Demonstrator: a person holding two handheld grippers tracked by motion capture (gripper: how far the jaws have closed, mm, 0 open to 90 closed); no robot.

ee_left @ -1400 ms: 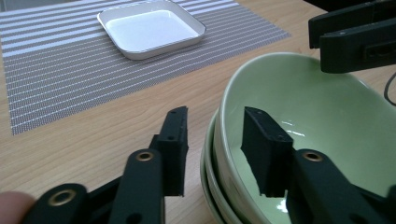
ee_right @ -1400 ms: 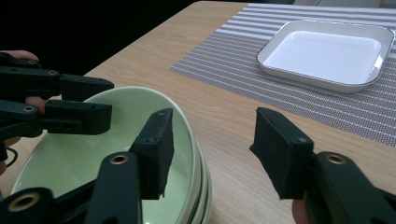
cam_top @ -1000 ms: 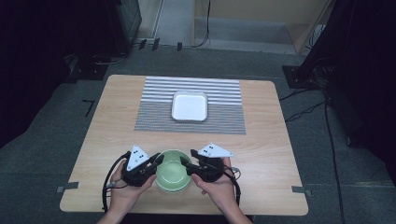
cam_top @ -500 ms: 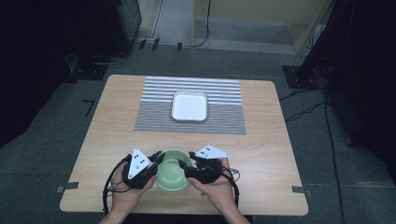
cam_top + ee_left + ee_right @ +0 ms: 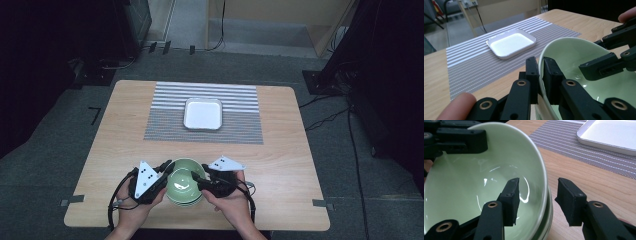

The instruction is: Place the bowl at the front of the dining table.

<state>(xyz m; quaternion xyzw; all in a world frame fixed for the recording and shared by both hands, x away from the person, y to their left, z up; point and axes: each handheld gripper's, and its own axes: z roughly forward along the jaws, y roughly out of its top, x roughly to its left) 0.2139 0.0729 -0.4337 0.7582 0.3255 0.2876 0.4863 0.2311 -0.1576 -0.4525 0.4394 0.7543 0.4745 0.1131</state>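
Near the table's front edge: stacked green bowls point(image 5: 184, 187), top one empty
Left gripper point(image 5: 539, 75) clamps its rim; right gripper point(image 5: 537, 200) straddles the rim unclenched, jaws just closing; white tray point(image 5: 203, 113) empty

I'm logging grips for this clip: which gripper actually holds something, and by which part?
The left gripper pinches the top green bowl by its rim. The right gripper straddles the opposite rim, pads not touching.
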